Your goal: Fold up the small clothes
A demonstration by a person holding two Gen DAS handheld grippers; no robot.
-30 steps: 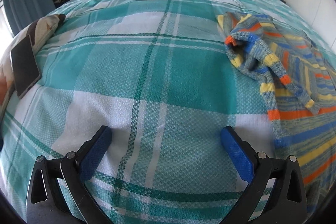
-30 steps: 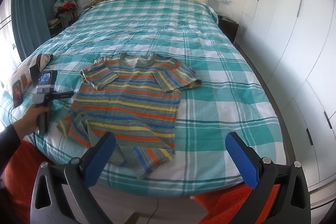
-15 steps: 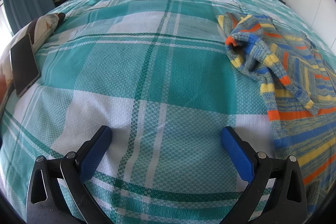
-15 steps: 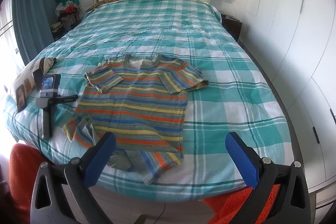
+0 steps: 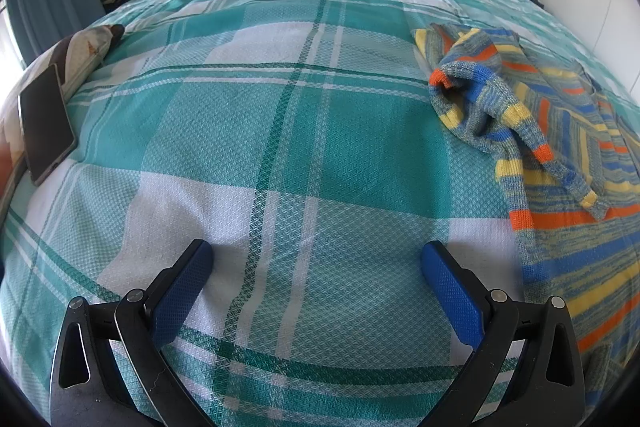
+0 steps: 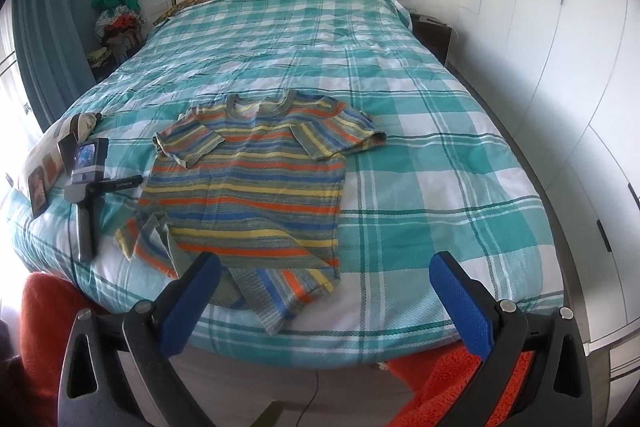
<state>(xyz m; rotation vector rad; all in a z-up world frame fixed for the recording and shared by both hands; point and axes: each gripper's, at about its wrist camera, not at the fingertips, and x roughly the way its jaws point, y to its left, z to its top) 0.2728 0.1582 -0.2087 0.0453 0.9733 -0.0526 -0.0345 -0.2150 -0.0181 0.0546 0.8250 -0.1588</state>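
Two grippers, both with jaws apart and empty: left gripper (image 5: 316, 287) lies set down on the bed (image 5: 280, 131) beside the striped knit T-shirt (image 6: 248, 183), right gripper (image 6: 320, 291) hangs off the foot end. Shirt lies face-up, hem bunched near the bed edge, left sleeve (image 5: 476, 99) crumpled. Risks: pinching bedspread with the knit, folding over the bunched hem, probably dragging the shirt off the edge.
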